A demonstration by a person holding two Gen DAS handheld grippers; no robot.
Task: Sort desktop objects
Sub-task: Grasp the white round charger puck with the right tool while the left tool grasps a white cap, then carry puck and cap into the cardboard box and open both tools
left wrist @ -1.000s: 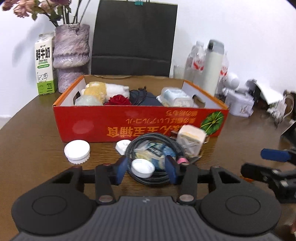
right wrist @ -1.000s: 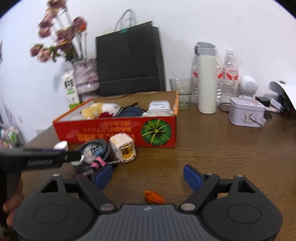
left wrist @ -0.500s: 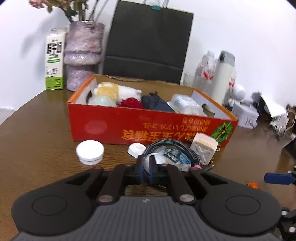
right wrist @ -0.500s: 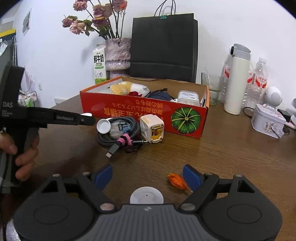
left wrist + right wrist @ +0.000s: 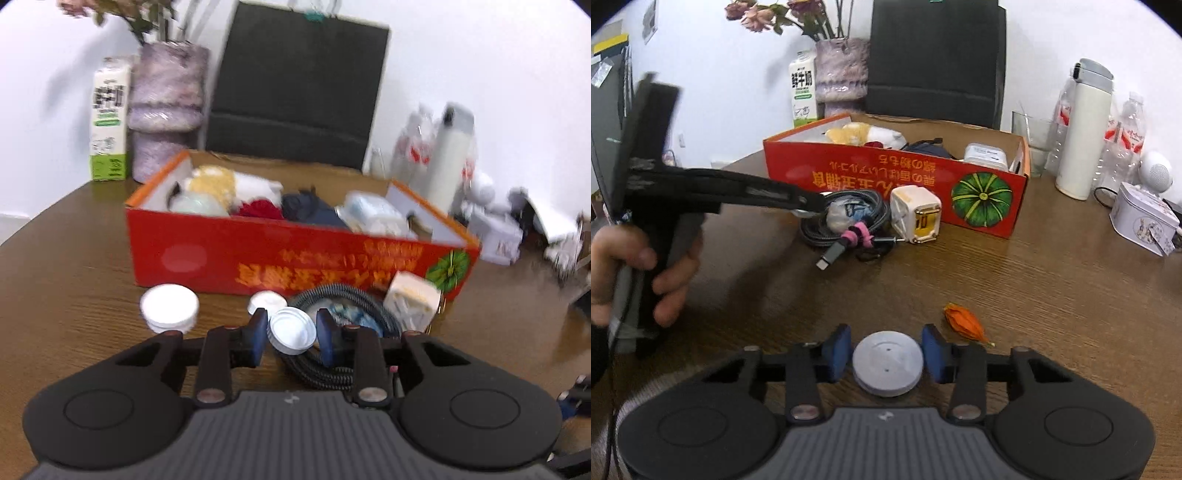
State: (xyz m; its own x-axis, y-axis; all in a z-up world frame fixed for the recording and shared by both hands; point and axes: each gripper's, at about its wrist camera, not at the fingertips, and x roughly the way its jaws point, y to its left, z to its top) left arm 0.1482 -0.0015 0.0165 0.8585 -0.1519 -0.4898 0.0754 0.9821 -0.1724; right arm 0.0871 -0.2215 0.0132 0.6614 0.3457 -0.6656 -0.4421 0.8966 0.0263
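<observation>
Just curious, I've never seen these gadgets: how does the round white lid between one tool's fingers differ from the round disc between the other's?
The ridged lid in the left gripper is tilted, above the coiled cable; the flat disc in the right gripper lies level over the table. The lid has a ridged edge; the disc's is smooth. The left jaws are opening, the right closing. Both are round and pale.

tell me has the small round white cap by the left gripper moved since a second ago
Yes. The small round white cap was inside the coiled black cable; now it sits over the coil's left edge.
</observation>
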